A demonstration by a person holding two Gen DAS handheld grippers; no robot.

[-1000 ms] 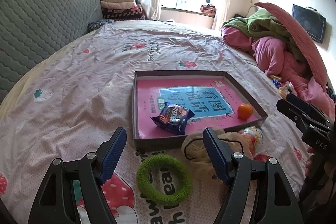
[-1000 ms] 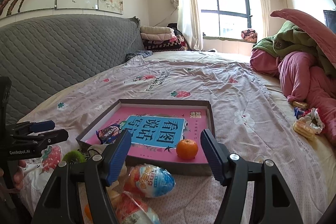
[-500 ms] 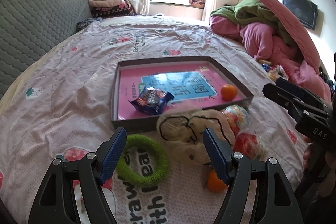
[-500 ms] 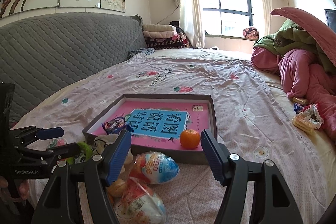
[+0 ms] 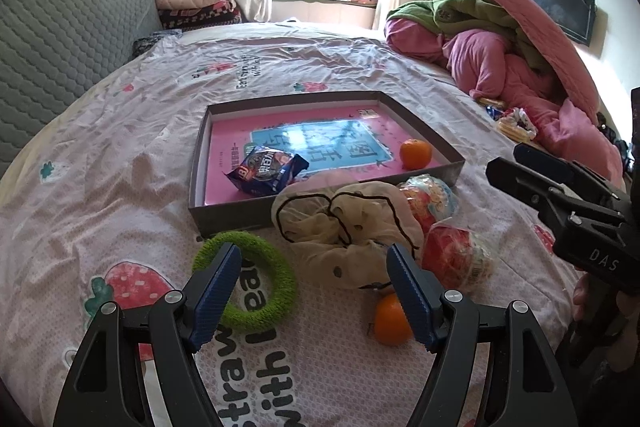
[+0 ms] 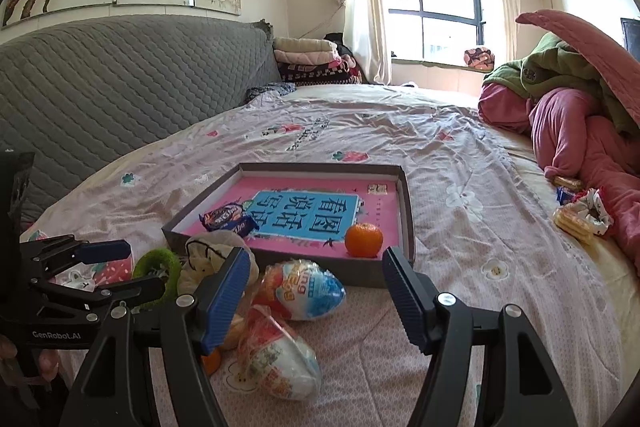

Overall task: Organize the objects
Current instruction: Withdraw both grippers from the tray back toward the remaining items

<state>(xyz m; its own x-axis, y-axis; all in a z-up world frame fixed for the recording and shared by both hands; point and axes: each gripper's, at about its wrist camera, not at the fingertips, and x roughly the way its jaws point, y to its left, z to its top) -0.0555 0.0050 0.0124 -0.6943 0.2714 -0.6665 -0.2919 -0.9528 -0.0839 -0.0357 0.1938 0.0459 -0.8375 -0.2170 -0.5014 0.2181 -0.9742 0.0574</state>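
The shallow grey tray (image 5: pixel 328 213) lies on the bed (image 5: pixel 100 187) and serves as landmark. Its floor is a pink sheet with a blue panel of large Chinese characters, readable upright only from the right wrist view. Inside it, at the near left, sits a dark blue snack packet (image 5: pixel 266 169) whose print is too small to read; at the near right corner sits a small orange (image 5: pixel 416 153).

Just outside the tray's near wall lie, left to right, a fuzzy green ring (image 5: pixel 266 281), a cream drawstring bag (image 5: pixel 348 227) with black cord touching the wall, and two egg-shaped wrapped sweets (image 6: pixel 302 289), one blue-and-white with part of a word ending "ng" showing. A second orange (image 5: pixel 390 315) lies nearer the camera than the bag.

The left hand-held gripper (image 5: pixel 314 293) hangs with jaws wide and empty, its left finger over the green ring. It bears "GenRobot.AI" in the right wrist view. The right hand-held gripper (image 6: pixel 314 293), marked "DAS" in the left wrist view, is likewise wide and holds nothing, above the sweets.

Beyond the tray's far wall the strawberry-print bedsheet is open; to its right a heap of pink and green bedding (image 5: pixel 520 67) crowds the edge. Printed letters on the sheet are partly covered.
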